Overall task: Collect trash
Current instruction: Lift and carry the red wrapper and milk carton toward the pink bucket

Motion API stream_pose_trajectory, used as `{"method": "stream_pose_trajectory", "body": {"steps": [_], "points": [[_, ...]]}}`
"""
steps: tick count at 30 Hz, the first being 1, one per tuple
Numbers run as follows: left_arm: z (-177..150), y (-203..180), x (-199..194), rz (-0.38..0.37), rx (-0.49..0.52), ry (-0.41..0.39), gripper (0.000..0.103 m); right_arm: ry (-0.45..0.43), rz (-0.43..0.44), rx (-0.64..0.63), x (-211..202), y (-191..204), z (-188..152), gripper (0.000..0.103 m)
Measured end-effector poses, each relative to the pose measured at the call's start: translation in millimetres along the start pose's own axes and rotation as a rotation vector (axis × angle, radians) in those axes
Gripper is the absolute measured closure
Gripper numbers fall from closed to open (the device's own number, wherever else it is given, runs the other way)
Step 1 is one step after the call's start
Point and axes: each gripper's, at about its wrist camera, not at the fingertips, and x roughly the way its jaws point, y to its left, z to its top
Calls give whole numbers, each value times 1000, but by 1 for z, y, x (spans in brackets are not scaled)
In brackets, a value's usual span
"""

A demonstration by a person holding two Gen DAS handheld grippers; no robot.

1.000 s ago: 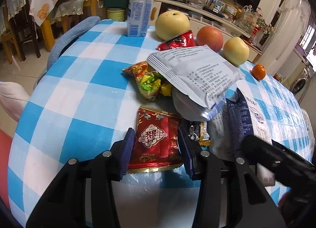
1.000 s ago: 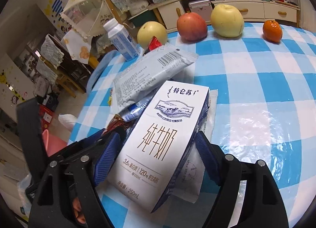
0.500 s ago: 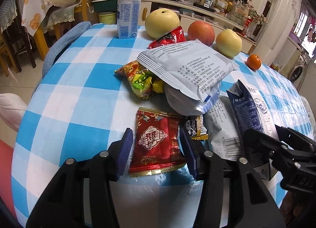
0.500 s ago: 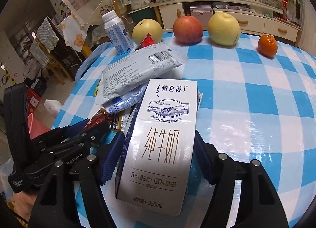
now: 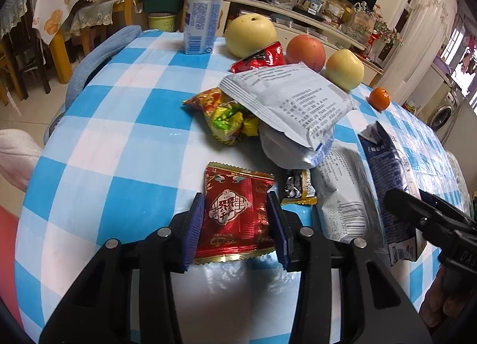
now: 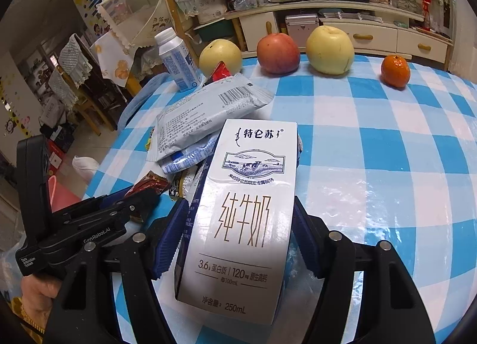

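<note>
On the table (image 5: 113, 147), the snack packet (image 5: 237, 215) lies between the left gripper (image 5: 237, 224) fingers; the milk carton (image 6: 244, 215) lies to its right, between the right gripper (image 6: 238, 236) fingers. Behind them wrappers (image 5: 286, 105) pile up; fruit (image 6: 278, 53) and a bottle (image 5: 202, 15) line the far edge

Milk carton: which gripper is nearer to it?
Right. The right gripper has its fingers on both sides of the milk carton; the left gripper straddles the red snack packet beside it.
</note>
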Motion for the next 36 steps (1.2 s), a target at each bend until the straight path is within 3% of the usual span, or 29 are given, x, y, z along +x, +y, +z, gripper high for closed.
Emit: {"method": "stream_pose_trajectory", "body": {"steps": [16,26,36], "points": [[-3,31,-54,-30,-63,-122,60,-45,149,62,-18,14,-4,34],[-10,65,-96,21,-127,-220,60,-34,264,84,-21,43,-11,34],[-13,105,-125,99,-241,-296,60,-17,315,-12,-18,108,-21,34]]}}
